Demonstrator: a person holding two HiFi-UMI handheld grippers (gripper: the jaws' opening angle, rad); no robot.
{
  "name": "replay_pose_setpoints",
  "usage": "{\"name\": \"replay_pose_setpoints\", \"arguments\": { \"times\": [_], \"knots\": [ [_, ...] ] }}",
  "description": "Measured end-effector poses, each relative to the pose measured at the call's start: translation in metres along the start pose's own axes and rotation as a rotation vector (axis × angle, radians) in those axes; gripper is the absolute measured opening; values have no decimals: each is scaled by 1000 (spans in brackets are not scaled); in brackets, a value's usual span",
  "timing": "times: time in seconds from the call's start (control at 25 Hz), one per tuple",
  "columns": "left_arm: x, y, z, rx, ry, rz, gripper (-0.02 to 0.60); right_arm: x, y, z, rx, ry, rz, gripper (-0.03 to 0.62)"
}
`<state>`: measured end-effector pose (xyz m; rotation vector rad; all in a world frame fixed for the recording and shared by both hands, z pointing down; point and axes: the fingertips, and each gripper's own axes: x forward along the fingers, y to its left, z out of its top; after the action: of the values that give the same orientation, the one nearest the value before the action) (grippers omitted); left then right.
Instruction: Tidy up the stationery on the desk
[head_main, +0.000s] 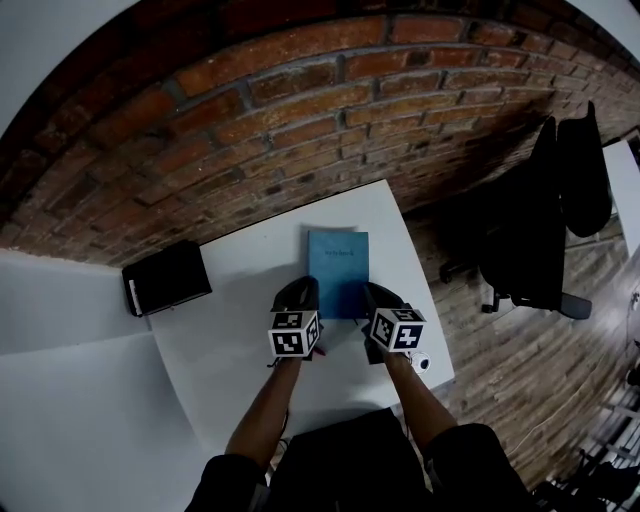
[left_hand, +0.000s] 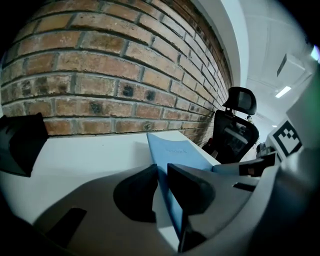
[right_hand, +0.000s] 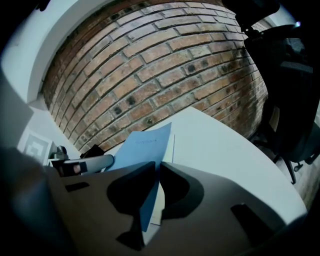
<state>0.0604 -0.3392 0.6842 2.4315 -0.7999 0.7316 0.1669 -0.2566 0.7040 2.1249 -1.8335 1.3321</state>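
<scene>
A thin blue notebook (head_main: 337, 272) lies over the middle of the white desk (head_main: 240, 320), its near end raised. My left gripper (head_main: 303, 298) is shut on the notebook's (left_hand: 176, 153) near left corner, the cover pinched between both pads. My right gripper (head_main: 372, 300) is shut on the near right corner of the notebook (right_hand: 142, 147). Both grippers sit side by side at the book's near edge. The far end of the notebook points toward the brick wall.
A black box-like case (head_main: 166, 277) stands at the desk's far left corner. A brick wall (head_main: 300, 110) runs behind the desk. A black office chair (head_main: 545, 225) stands to the right on the wooden floor. A small round white object (head_main: 422, 362) lies by my right wrist.
</scene>
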Motion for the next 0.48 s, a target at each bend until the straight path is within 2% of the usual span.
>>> {"name": "replay_pose_setpoints", "arguments": {
  "times": [0.28,0.48],
  "knots": [
    [-20,32,2,-13,-14,58,71,20,32,-4,-22,24,46,49],
    [-38,61,-3,-50,-27,104,71,35,61,-11,-51,55,92,49]
  ]
}}
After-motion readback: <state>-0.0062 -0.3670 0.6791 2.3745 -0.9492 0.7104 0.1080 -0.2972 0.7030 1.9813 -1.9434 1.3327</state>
